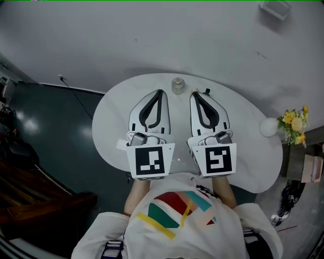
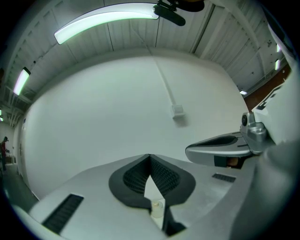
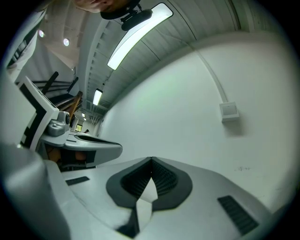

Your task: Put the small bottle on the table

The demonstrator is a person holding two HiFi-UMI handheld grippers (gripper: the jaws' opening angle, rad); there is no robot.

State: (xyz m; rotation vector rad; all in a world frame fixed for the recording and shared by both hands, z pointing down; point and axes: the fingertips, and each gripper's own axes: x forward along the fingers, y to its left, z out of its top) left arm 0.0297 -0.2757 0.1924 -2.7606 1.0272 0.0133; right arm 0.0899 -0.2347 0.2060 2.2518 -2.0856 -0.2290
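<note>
Person, nearest: light shirt [image 1: 177,217] with coloured stripes, both hands forward over the table.
Left gripper [image 1: 160,93]: level, left of centre, jaws together, nothing between them.
Right gripper [image 1: 195,94]: level, just beside the left one, jaws together, nothing between them.
White oval table [image 1: 253,152]: beneath both grippers.
Small bottle [image 1: 177,85]: clear, upright on the table's far edge, just beyond and between the two gripper tips, apart from both.
Yellow flowers [image 1: 295,121]: right, off the table's edge.
Wall box [image 1: 276,7]: far right, on the white wall.
</note>
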